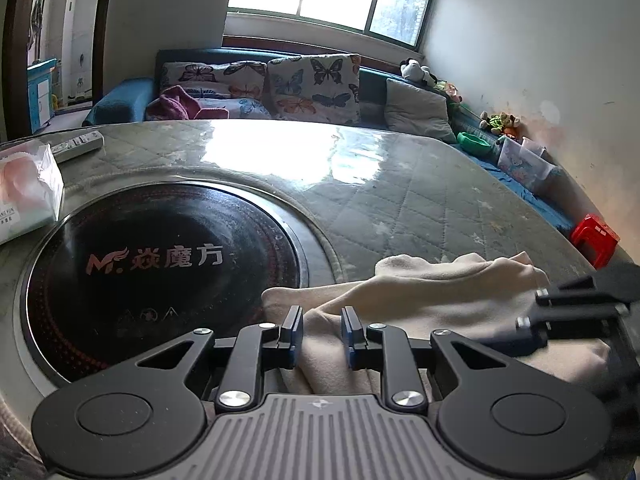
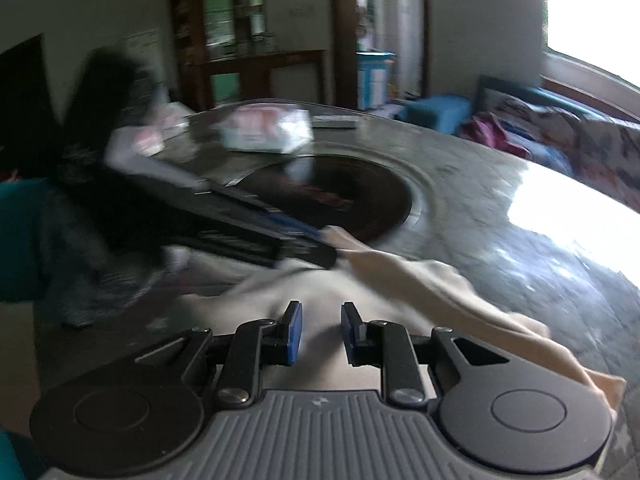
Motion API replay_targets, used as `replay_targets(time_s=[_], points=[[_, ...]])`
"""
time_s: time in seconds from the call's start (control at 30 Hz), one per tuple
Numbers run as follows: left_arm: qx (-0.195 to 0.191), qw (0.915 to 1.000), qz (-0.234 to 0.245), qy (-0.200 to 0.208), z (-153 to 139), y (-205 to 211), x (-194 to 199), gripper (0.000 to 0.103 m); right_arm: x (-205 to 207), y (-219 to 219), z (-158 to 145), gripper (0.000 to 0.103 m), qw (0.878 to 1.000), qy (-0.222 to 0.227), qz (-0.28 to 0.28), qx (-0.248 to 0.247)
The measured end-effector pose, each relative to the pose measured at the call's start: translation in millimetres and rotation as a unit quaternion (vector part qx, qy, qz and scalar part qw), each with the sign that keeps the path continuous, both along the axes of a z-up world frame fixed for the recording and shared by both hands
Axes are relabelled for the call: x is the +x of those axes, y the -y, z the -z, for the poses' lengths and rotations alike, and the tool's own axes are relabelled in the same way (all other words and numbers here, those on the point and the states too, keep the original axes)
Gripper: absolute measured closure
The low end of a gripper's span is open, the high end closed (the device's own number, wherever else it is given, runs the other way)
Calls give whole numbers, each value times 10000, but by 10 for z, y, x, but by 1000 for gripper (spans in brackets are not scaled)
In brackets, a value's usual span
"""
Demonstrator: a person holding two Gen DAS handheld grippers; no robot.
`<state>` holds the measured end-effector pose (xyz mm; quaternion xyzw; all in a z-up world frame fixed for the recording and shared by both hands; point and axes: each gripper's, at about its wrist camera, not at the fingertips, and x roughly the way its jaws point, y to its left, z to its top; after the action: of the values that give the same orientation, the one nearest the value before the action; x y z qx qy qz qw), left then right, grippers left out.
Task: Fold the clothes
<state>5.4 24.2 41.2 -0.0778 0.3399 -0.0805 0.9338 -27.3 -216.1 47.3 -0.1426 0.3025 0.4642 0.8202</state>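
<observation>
A cream-coloured garment (image 1: 432,300) lies crumpled on the near edge of the round table (image 1: 400,200). My left gripper (image 1: 322,332) is open, its jaws apart just above the cloth's near fold. My right gripper (image 1: 560,316) enters the left wrist view from the right, resting on the cloth. In the blurred right wrist view my right gripper (image 2: 322,332) is open over the garment (image 2: 400,280), and the left gripper (image 2: 316,244) reaches in from the left with its tips at a raised ridge of cloth.
A black round induction plate (image 1: 160,268) is set in the table's middle. A tissue pack (image 1: 24,192) and a remote (image 1: 76,144) lie at the far left. A sofa with butterfly cushions (image 1: 312,88) stands behind. A red stool (image 1: 596,236) stands at the right.
</observation>
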Motion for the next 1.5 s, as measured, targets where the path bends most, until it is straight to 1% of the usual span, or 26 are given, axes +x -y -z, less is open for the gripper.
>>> replay_targets(time_s=[0.03, 0.13, 0.23, 0.3, 0.33, 0.43, 0.5, 0.57, 0.7, 0.8, 0.9, 1.0, 1.07, 1.17, 1.23, 1.3, 1.37, 1.5], points=[[-6, 10000, -1, 3, 4, -3, -3, 80, -52, -21, -6, 82, 9999, 49, -86, -24], [-13, 10000, -12, 14, 3, 0, -15, 80, -293, -122, 5, 82, 9980, 394, -450, -186], [-15, 10000, -25, 56, -23, 7, -44, 80, -455, -222, 98, 81, 9952, 526, -727, -379], [-16, 10000, -35, 83, -40, 13, -63, 80, -545, -251, 142, 81, 9936, 757, -725, -416], [-17, 9999, -39, 97, -49, 15, -73, 80, -570, -246, 129, 81, 9933, 795, -719, -433], [-19, 9999, -53, 138, -75, 23, -102, 80, -587, -150, 42, 81, 9950, 699, -638, -315], [-15, 9998, -52, 172, -93, 34, -129, 80, -588, -44, -23, 81, 9963, 639, -516, -234], [44, 9996, 51, 275, -127, 97, -235, 80, -579, 90, -89, 81, 9976, 577, -333, -173], [154, 9984, 290, 462, -176, 242, -440, 80, -612, 335, -136, 81, 9981, 590, 30, -188], [188, 9974, 484, 493, -147, 364, -553, 80, -622, 466, -87, 81, 9982, 463, 262, -262], [281, 9968, 618, 425, -54, 464, -633, 80, -636, 570, -53, 81, 9980, 366, 432, -292], [389, 9964, 638, 406, -6, 507, -676, 80, -660, 625, -51, 82, 9980, 332, 483, -236], [399, 9963, 639, 422, 1, 510, -695, 79, -666, 686, -127, 82, 9975, 342, 608, -70], [407, 9963, 627, 425, 18, 516, -710, 80, -596, 793, -174, 82, 9947, 409, 942, 19], [428, 9962, 621, 430, 25, 533, -718, 80, -566, 865, -135, 81, 9927, 300, 1167, -19], [415, 9962, 635, 418, 32, 545, -734, 80, -550, 925, -31, 82, 9921, 166, 1239, -125], [390, 9962, 667, 400, 34, 547, -752, 80, -583, 971, 3, 82, 9919, 180, 1249, -119], [396, 9959, 715, 395, 33, 561, -794, 80, -598, 1076, -96, 82, 9902, 263, 1368, 67]])
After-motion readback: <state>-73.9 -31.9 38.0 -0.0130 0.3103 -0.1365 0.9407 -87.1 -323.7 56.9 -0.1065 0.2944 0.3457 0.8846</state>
